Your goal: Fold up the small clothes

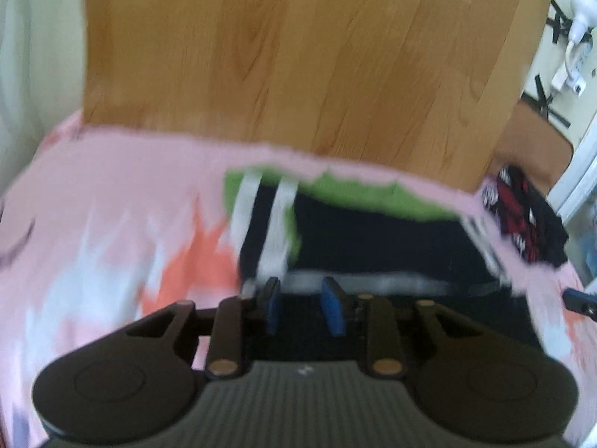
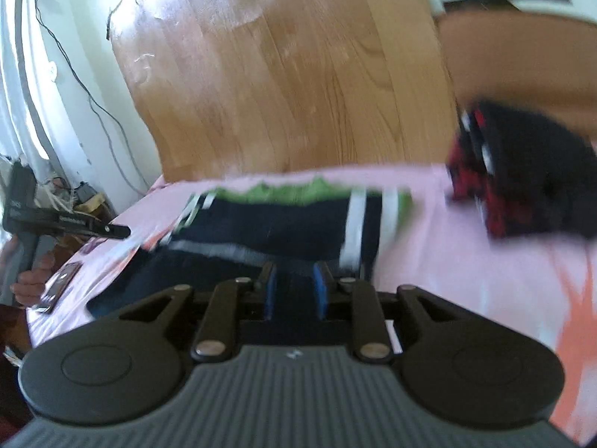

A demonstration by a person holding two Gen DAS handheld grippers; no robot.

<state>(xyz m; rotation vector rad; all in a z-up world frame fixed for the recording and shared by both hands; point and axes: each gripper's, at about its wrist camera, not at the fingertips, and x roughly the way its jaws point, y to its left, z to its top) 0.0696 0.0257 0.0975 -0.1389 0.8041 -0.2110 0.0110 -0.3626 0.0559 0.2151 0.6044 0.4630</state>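
Note:
Dark navy shorts [image 1: 373, 239] with a green waistband and white side stripes lie flat on a pink bed sheet [image 1: 112, 194]; they also show in the right wrist view [image 2: 280, 224]. My left gripper [image 1: 301, 306] is open, its blue pads over the near edge of the shorts by the white hem stripe. My right gripper [image 2: 294, 291] is open with a narrower gap, its blue pads over the dark fabric at the near edge. Both views are blurred, and whether the pads touch the cloth cannot be told.
A red, black and white garment [image 1: 522, 216] lies bunched at the sheet's far right, also seen in the right wrist view [image 2: 522, 179]. A wooden headboard [image 1: 280, 56] stands behind. A phone [image 2: 61, 285] lies on the sheet at left. Cables hang at the wall.

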